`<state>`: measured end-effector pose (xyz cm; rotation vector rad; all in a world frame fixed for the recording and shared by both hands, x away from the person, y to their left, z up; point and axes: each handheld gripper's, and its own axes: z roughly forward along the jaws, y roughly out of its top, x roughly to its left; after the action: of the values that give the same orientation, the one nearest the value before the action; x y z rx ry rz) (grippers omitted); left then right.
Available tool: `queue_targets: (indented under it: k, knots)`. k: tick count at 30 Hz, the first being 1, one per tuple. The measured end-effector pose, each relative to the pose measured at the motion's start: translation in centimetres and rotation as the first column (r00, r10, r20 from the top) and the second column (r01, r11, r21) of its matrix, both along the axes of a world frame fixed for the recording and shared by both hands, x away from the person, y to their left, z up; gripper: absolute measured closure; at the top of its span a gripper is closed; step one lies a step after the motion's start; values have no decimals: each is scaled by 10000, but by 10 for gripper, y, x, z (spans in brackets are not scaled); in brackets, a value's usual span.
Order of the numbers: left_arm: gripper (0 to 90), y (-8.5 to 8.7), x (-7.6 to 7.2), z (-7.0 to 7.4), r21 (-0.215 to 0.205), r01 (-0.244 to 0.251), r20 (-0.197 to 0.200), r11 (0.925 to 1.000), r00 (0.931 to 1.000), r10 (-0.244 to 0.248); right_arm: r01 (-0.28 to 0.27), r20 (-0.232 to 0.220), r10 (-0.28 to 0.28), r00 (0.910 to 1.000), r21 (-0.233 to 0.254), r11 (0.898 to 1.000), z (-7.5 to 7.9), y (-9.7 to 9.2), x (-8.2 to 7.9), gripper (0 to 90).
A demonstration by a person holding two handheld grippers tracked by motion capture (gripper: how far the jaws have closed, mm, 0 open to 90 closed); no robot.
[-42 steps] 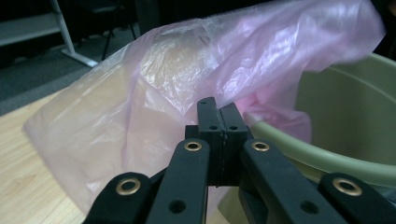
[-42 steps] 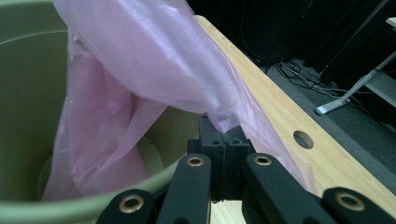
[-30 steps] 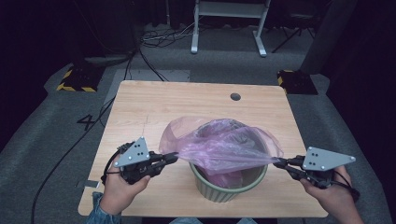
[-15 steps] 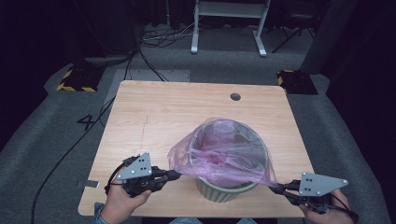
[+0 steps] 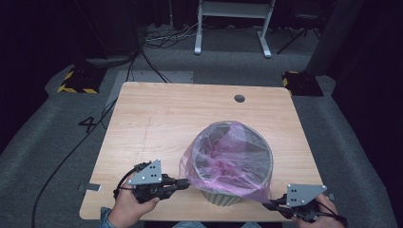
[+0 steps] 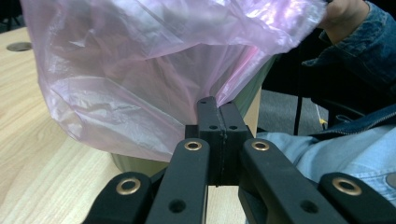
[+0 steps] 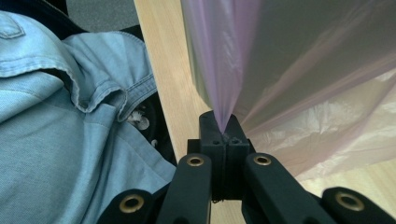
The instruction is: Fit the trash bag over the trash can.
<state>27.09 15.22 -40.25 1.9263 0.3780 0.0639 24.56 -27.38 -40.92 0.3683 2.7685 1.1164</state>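
Note:
A pale green bin [image 5: 218, 197] stands near the front edge of the wooden table [image 5: 161, 123]. A thin pink plastic bag [image 5: 228, 156] is draped over its rim and down its sides. My left gripper [image 5: 186, 183] is shut on the bag's edge at the bin's left side, and in the left gripper view the film [image 6: 140, 74] bunches between the closed jaws [image 6: 217, 105]. My right gripper [image 5: 267, 204] is shut on the bag's edge low at the bin's front right, and the film [image 7: 224, 70] runs in a tight pleat into its jaws [image 7: 222, 123].
A round cable hole [image 5: 239, 98] sits at the table's far side. A small grey tab [image 5: 90, 187] juts from the table's left front edge. A white frame [image 5: 233, 23] and floor cables [image 5: 161, 40] lie beyond the table. A denim sleeve [image 6: 364, 42] is close behind the bin.
Both grippers have come down and toward the table's front edge, drawing the bag's mouth down over the bin's rim. The bag, earlier stretched wide above the bin, now hugs its sides.

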Motion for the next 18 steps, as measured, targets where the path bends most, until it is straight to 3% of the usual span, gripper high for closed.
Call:
queue_targets:
  k: [2, 4, 7, 10, 14, 15, 16, 18]
  knots:
    - [900, -1, 0, -1, 125, 12, 13, 9999, 10000, -13, 5, -33, -5, 10000, -129, 9999, -3, 1, 0, 900]
    - [900, -2, 1, -4, 832, -188, 165, 9964, 9997, 175, 168, 59, -162, 9999, -1075, 9941, -13, 6, 2, 900]
    - [900, 2, 6, -11, 750, -371, -152, 9965, 9991, 384, 240, -195, -264, 9995, -1177, 9928, -22, 5, 6, 900]
    - [900, 11, 15, -19, 725, -930, -389, 9930, 9946, 959, 516, -234, -547, 9982, -1168, 9918, -26, 1, 9, 900]
    - [900, 14, 19, -24, 573, -1004, -636, 9933, 9926, 1039, 657, -379, -691, 9969, -846, 9943, -29, -4, 12, 900]
    - [900, 15, 18, -23, 581, -1120, -581, 9920, 9916, 1153, 662, -339, -689, 9970, -748, 9950, -27, -5, 11, 842]
    - [853, 15, 18, -23, 581, -1120, -581, 9920, 9916, 1153, 786, -283, -803, 9964, -562, 9953, -25, -7, 11, 715]
    - [709, 23, 15, -17, 291, -1430, -528, 9893, 9881, 1444, 1210, -228, -1208, 9924, 63, 9926, -18, -15, 11, 571]
